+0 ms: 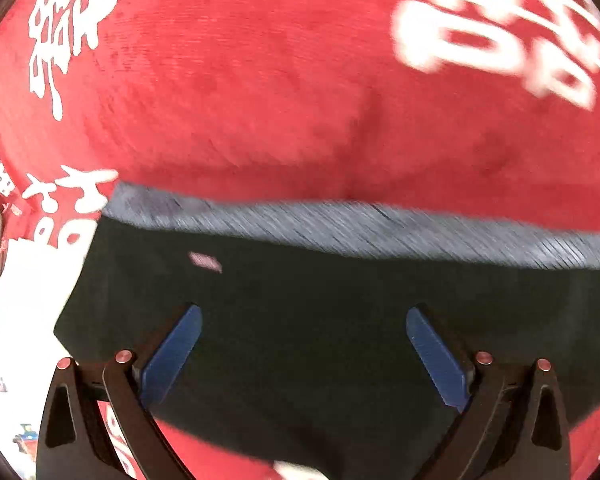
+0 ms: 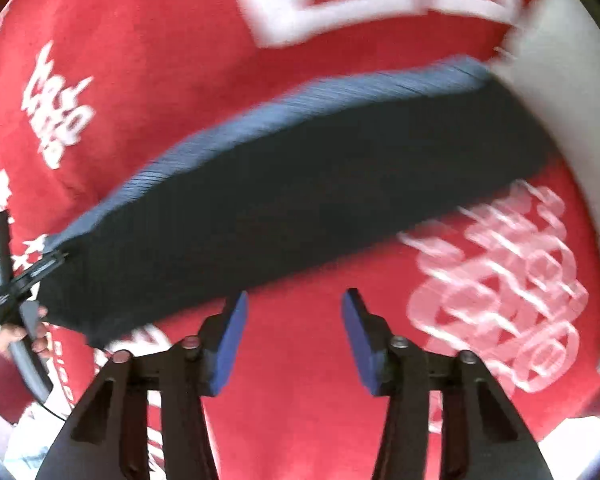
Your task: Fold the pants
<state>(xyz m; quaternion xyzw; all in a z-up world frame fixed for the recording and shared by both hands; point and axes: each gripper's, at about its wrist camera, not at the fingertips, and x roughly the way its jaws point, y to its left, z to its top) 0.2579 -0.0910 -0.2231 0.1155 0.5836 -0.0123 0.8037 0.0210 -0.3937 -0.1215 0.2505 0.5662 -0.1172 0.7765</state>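
both grippers, left [image 1: 304, 344] and right [image 2: 294, 336], hover with jaws apart, empty; pants [image 2: 300, 200] at twelve o'clock; a hasty, shallow pinch could drag the fold crooked.

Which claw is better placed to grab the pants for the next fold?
Probably the left. The left claw hangs open directly over the dark pants, while the right claw is open over bare red cloth, beside the pants' edge.

Motion blur smears the white lettering [image 2: 496, 284] and the pants' ribbed edge [image 1: 380, 228].
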